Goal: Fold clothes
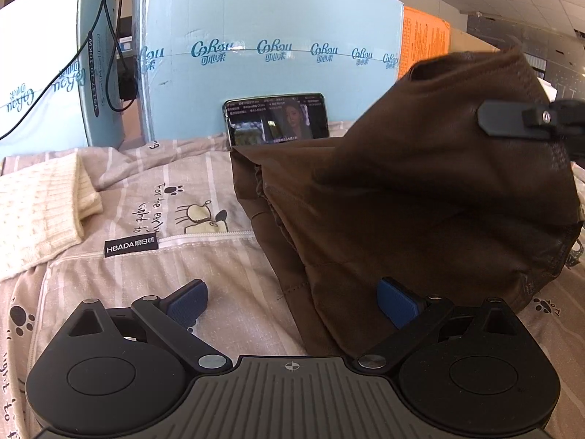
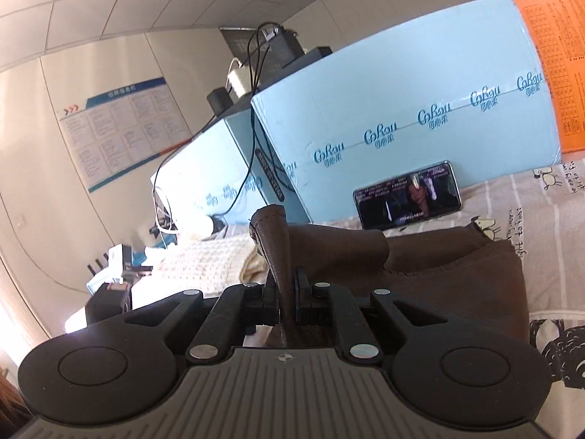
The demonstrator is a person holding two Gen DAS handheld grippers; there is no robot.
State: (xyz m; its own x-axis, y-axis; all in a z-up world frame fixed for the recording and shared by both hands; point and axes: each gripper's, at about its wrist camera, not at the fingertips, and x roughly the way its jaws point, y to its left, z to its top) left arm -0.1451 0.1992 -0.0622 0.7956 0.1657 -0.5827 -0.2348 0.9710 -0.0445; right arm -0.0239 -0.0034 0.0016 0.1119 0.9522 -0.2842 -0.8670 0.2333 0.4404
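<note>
Nearest the lens in the left wrist view, the left gripper stands with its blue-padded fingers spread wide and nothing between them; it hovers low over the bedding, its right pad just beside the near hem of the dark brown fabric garment, probably so that it can pin or take that lower edge while the other hand carries the fold across.

In the right wrist view, the right gripper has its jaws pinched nearly together on a bunched corner of the same brown garment, a tongue of cloth standing up between the fingers. From the left wrist view, this gripper appears at the right edge, holding the raised part of the cloth aloft, so that the garment hangs as a tent with its remainder lying on the bed. Lifting one corner in this way would let the upper layer be laid over the lower.

Beneath lies the beige striped bed cover with paw prints and cartoon sheep, which serves as the folding surface. To the left lies a cream ribbed knit garment, apart from the brown one and presumably awaiting its turn.

Farther back, a black smartphone playing a video leans against a pale blue printed cardboard carton; an orange printed sheet is fixed at its right end.
</note>
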